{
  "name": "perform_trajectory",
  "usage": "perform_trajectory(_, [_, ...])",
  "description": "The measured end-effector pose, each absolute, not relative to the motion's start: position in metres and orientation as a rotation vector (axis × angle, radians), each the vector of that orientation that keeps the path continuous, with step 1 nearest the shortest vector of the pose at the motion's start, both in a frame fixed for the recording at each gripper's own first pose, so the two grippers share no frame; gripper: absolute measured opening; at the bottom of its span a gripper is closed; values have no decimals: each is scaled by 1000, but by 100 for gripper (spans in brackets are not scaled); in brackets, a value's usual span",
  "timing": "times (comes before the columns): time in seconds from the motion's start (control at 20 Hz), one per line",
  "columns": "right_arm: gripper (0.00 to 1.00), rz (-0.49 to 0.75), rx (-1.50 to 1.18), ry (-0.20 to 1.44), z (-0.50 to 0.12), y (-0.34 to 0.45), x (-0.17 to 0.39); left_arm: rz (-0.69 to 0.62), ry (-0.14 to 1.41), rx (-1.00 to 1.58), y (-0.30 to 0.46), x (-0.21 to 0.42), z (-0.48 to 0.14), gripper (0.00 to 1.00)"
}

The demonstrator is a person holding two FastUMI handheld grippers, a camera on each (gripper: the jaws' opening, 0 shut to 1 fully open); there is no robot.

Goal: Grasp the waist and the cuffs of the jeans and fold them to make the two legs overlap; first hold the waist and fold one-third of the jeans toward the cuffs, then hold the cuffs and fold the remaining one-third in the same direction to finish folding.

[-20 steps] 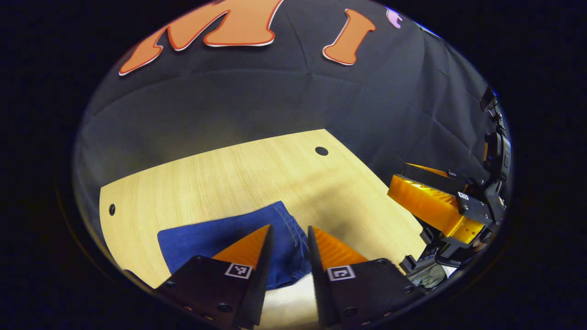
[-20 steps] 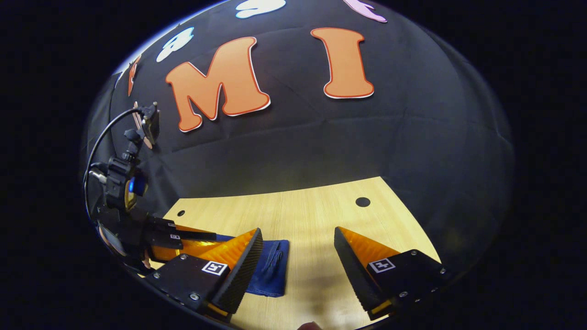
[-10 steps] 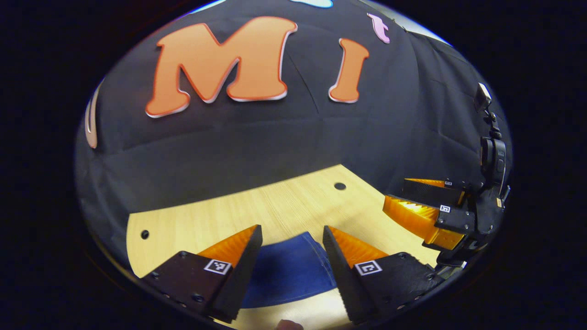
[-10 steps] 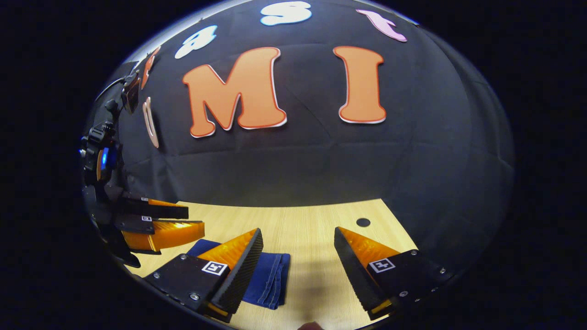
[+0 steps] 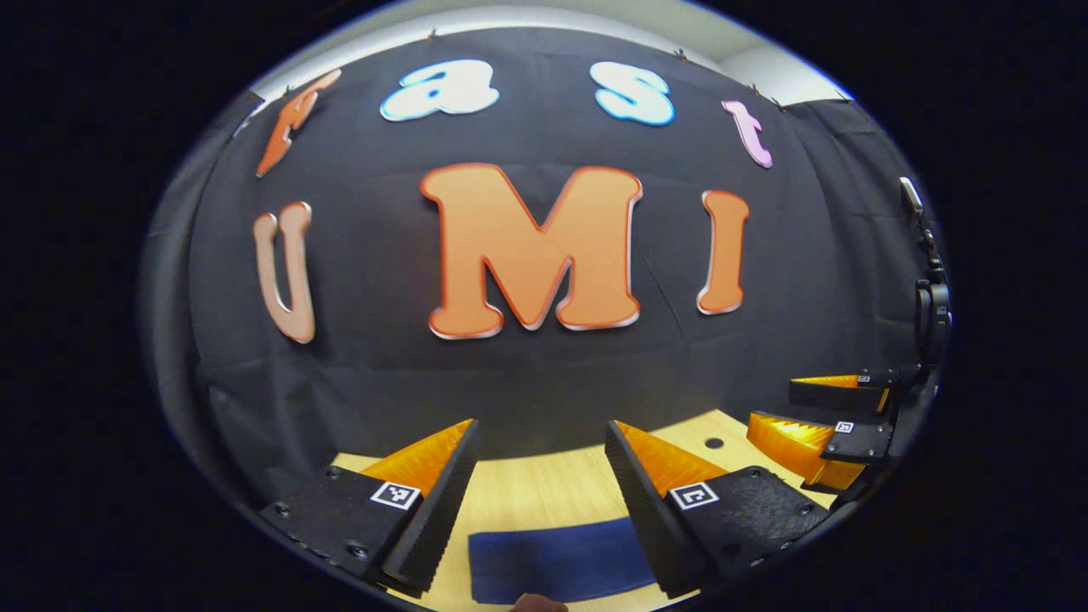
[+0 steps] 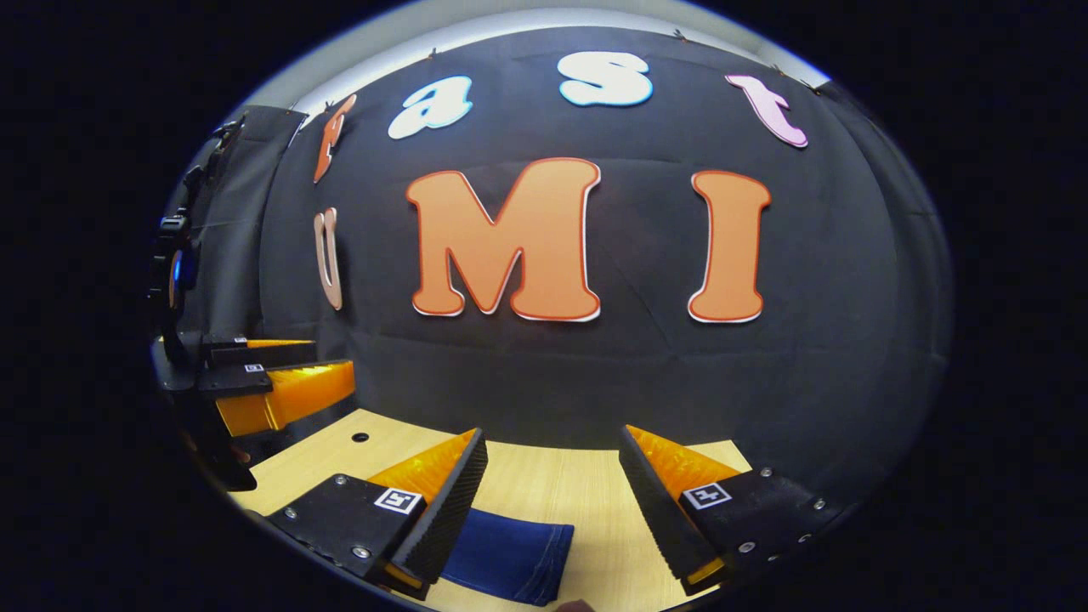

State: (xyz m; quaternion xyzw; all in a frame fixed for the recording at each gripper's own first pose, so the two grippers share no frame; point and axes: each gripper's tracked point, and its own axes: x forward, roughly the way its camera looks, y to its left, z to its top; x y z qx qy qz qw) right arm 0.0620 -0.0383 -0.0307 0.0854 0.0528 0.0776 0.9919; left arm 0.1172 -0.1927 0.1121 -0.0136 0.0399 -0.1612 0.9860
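Folded jeans (image 5: 557,561) flat on wood bench (image 5: 544,489) near its front edge, L gripper (image 5: 540,463) above them w/ jaws spread, holding nothing, R gripper (image 6: 552,467) jaws spread too, nothing held, over jeans' right end.

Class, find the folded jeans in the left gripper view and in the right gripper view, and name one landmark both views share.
Left gripper view: folded jeans at bottom centre, between that gripper's own fingers.
Right gripper view: folded jeans at bottom, left of centre, beside its near finger.
Shared landmark: the wooden table under the jeans.
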Motion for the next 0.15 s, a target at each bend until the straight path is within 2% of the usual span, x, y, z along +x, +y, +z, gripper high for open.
perform_trajectory(0.15, [96,174,152,17,0,-27,57,-265,-3,-61,-184,96,125,91])
